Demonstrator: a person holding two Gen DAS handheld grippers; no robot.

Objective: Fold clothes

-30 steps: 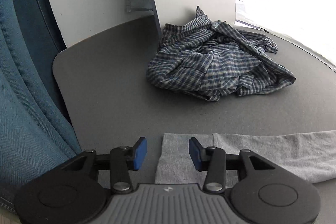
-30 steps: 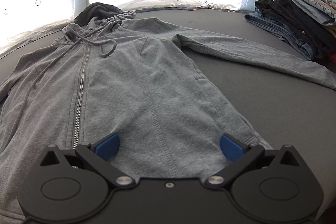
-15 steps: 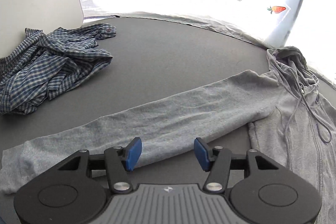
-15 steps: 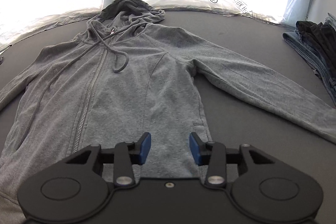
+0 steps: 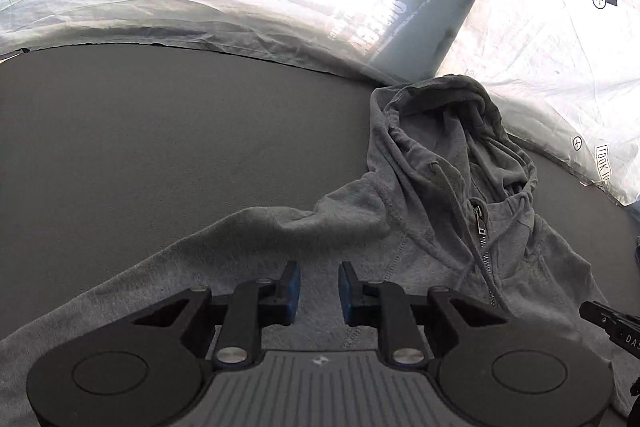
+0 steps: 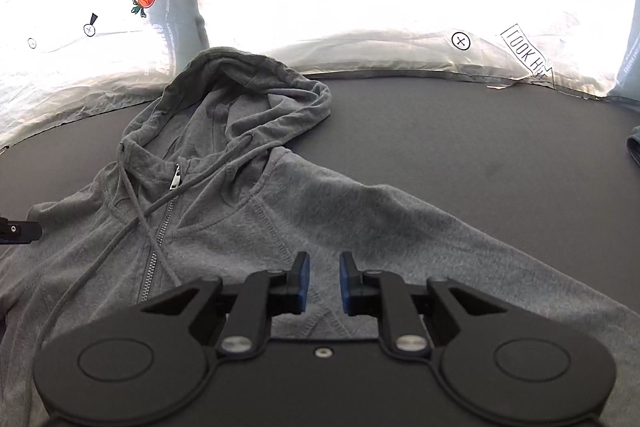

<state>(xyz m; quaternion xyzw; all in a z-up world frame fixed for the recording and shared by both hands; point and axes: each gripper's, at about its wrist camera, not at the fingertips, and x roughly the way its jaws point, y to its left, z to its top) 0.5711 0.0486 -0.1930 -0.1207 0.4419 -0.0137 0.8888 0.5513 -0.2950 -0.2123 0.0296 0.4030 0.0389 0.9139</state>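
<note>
hoodie [image 5: 460, 227] flat; left gripper [image 5: 319, 287] and right gripper [image 6: 324, 281] jaws just closing, narrow gap, nothing pinched. risk: snagging one layer or the drawstring [image 6: 136, 211].

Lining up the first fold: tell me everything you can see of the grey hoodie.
The grey hoodie is soft knit, lying front up and spread flat on the dark table, zipper closed to the collar, drawcords trailing over the chest. The hood sits crumpled toward the bright backdrop. Both sleeves run outward. Each gripper hovers over a shoulder; nothing visibly grips it.
</note>
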